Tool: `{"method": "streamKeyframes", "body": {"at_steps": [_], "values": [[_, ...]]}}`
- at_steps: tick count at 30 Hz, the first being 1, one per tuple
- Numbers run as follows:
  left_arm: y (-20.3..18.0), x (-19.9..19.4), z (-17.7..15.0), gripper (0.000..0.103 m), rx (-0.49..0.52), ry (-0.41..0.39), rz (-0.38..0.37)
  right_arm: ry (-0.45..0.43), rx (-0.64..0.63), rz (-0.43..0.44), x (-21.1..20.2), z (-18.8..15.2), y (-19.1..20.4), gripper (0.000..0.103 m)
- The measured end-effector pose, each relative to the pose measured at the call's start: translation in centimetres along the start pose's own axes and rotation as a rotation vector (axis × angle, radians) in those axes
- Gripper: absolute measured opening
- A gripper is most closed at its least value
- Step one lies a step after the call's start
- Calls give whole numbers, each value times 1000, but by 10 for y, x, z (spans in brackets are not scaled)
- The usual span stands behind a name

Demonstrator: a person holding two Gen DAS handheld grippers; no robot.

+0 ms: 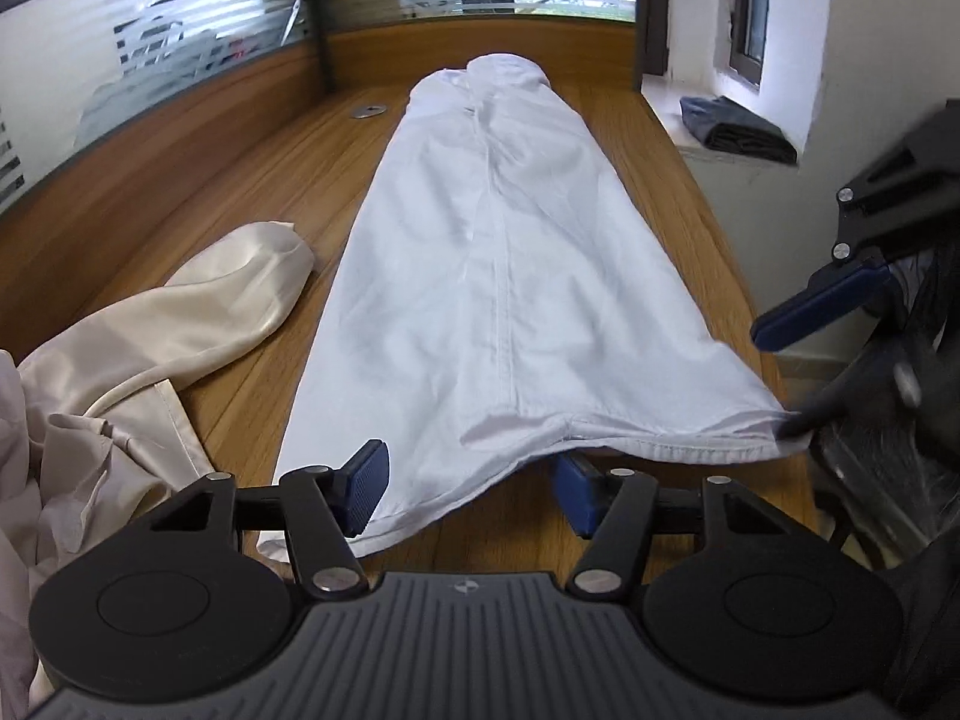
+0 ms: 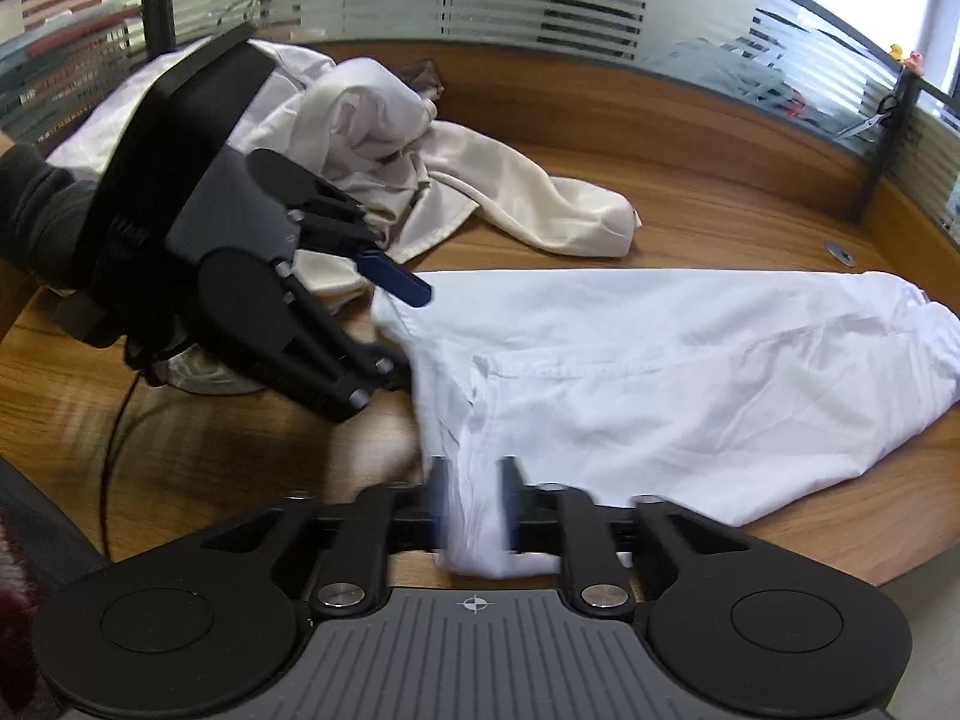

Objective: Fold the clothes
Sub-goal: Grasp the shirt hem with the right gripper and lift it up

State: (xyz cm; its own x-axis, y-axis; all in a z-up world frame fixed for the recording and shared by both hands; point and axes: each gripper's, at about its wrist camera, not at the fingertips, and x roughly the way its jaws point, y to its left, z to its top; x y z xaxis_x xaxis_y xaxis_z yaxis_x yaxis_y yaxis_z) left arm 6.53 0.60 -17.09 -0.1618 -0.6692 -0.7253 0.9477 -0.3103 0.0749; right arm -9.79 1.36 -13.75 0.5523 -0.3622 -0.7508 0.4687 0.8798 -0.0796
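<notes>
A white garment (image 1: 480, 276) lies stretched lengthwise on the wooden table (image 1: 252, 180), its hem nearest me. In the left wrist view my left gripper (image 1: 471, 492) is open wide. The hem drapes across the gap between its blue pads (image 1: 367, 483) and covers part of the right one. My right gripper (image 1: 774, 378) comes in from the right at the hem's corner. In the right wrist view my right gripper (image 2: 477, 504) is shut on a bunched fold of the white garment (image 2: 690, 372). My left gripper (image 2: 408, 330) stands open at the hem's other corner.
A heap of cream clothes (image 1: 180, 324) (image 2: 480, 180) lies beside the white garment. A dark folded garment (image 1: 738, 132) rests on the windowsill. Glass partitions (image 2: 600, 6) line the table's back edges. A metal grommet (image 1: 368, 111) is set in the tabletop. A black cable (image 2: 114, 456) runs at the left.
</notes>
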Motion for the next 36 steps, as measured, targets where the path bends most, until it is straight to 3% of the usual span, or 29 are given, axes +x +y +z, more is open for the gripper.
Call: {"method": "streamKeyframes", "body": {"at_steps": [4,8,10,12,14,18,23,25,26,27,28,30,36], "values": [[1,0,4,66,-23,6,-6,12,-58,-6,4,-8,12,50],[2,0,6,66,-45,11,-9,36,-123,-67,20,-18,21,48],[2,0,7,67,-50,11,-8,51,-157,-88,30,-22,25,44],[3,-1,5,72,-38,9,-1,49,-170,-109,31,-21,23,20],[5,-1,2,74,-23,6,10,44,-180,-129,30,-19,21,9],[9,1,-8,77,16,18,44,23,-161,-152,21,-11,13,8],[6,10,-21,78,160,49,114,5,-99,-143,5,5,-5,7],[7,10,-22,68,195,31,146,3,-83,-139,3,10,-10,8],[8,9,-20,49,204,19,165,2,-75,-139,2,12,-13,8],[10,8,-16,24,209,7,188,0,-67,-139,2,13,-16,8],[11,6,-13,15,214,-6,210,-3,-56,-138,1,15,-19,8],[16,0,-1,8,200,-50,243,-13,-31,-139,-2,18,-24,7],[14,-9,50,5,236,-152,281,-54,75,-152,-15,28,-57,7]]}}
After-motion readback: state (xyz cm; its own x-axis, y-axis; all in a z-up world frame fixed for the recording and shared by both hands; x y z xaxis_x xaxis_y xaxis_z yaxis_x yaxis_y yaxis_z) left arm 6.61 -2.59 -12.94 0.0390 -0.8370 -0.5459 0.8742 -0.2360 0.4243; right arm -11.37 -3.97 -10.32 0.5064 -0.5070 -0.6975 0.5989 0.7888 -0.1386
